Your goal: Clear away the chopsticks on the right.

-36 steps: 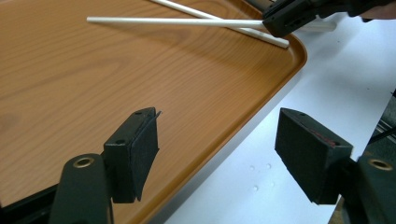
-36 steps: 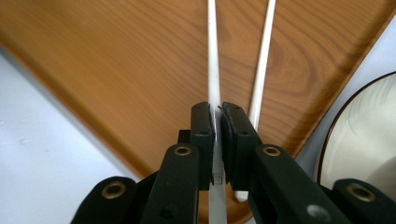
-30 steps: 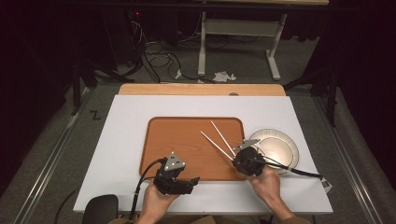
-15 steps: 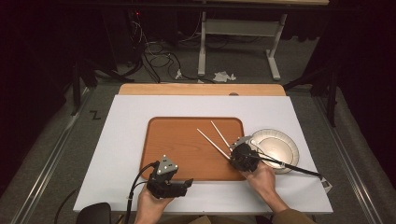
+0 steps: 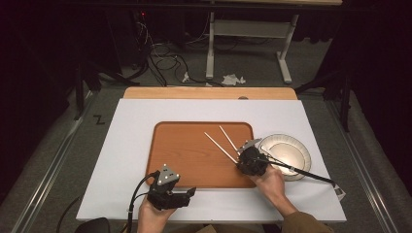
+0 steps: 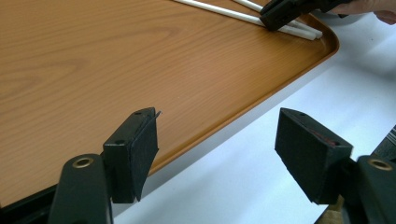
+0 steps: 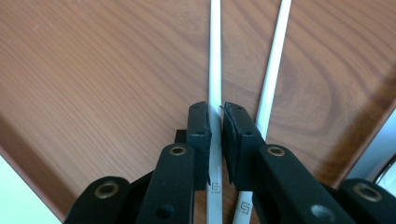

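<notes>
1. The right gripper (image 7: 215, 122) has its jaws narrowly parted around one white plastic chopstick (image 7: 215, 60). The stick runs between the pads, and a thin gap shows on either side. The jaws have just been opening, so I judge the grip as let go, not clamped.
2. That chopstick lies flat on the tray. Its long axis runs straight ahead from the jaws, in line with the gripper.
3. A second white plastic chopstick (image 7: 275, 65) lies just outside the right-hand pad. It is close beside the first and fans slightly away farther out.
4. Both sticks rest on the brown wood-grain tray (image 5: 180, 145). In the high view they angle away from the right gripper (image 5: 251, 160) toward the tray's middle.
5. A round silvery plate (image 5: 301, 148) sits just beyond the tray's edge, beside the right hand.
6. The left gripper (image 6: 219, 140) hovers over the tray's near rim with its jaws wide apart and nothing between them. It is well apart from the sticks, so the right hand is plainly the nearer.
7. Everything stands on the white counter (image 5: 126, 145).
</notes>
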`<act>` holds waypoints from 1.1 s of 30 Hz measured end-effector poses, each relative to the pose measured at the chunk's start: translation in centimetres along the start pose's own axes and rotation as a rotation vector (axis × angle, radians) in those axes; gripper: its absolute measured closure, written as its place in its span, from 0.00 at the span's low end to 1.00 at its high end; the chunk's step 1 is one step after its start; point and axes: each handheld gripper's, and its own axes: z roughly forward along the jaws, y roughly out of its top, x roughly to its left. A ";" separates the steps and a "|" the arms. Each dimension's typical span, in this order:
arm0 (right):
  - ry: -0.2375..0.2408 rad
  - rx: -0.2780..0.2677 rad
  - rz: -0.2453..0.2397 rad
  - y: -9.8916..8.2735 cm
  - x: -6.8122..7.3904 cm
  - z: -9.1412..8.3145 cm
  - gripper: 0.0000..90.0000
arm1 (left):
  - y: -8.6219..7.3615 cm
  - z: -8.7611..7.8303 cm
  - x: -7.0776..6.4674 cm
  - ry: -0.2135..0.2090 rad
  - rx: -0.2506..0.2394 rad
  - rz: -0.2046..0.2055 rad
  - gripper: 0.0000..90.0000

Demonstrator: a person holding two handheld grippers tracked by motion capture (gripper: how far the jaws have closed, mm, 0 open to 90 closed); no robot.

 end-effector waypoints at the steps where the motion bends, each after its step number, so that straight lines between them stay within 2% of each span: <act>1: 0.000 0.002 0.000 0.0 0.0 0.0 0.91 | -0.1 0.0 0.0 0.002 0.003 -0.001 0.33; 5: 0.005 0.007 0.013 0.1 0.0 0.0 0.88 | -0.2 -0.2 0.0 -0.009 -0.005 -0.003 0.33; 6: 0.008 -0.001 -0.005 0.1 -0.1 0.0 0.86 | -0.2 -0.2 0.0 -0.009 -0.005 0.000 0.33; 11: 0.017 -0.028 -0.011 0.0 -0.1 -0.8 0.82 | -0.2 0.0 0.0 -0.010 0.005 0.005 0.33; 17: 0.041 -0.088 -0.021 -0.1 -0.2 -2.2 0.79 | -0.1 -0.1 0.0 0.017 0.001 0.026 0.33; 18: 0.047 -0.107 -0.021 -0.1 -0.3 -2.9 0.78 | 0.1 0.1 -0.4 0.072 0.010 0.093 0.33; 19: 0.051 -0.123 -0.023 -0.2 -0.5 -3.2 0.77 | 0.1 0.2 -0.6 0.096 0.015 0.128 0.33; 20: 0.058 -0.133 -0.019 -0.3 -0.5 -3.5 0.76 | 0.2 0.3 -0.8 0.093 0.016 0.140 0.33; 21: 0.058 -0.133 -0.019 -0.3 -0.5 -3.5 0.76 | 0.2 0.3 -0.8 0.093 0.016 0.140 0.33; 22: 0.071 -0.162 -0.022 -0.4 -0.7 -4.0 0.75 | 0.3 0.7 -0.8 0.067 0.015 0.137 0.33; 28: 0.076 -0.195 0.006 -1.4 -1.0 -5.6 0.73 | 0.8 0.8 -0.4 0.015 -0.002 0.101 0.33; 30: 0.076 -0.202 0.017 -1.8 -1.1 -6.0 0.72 | 1.0 1.0 -0.2 0.015 -0.008 0.089 0.33; 33: 0.068 -0.213 0.021 -2.5 -1.3 -6.7 0.70 | 1.3 1.1 -0.2 0.022 -0.026 0.096 0.34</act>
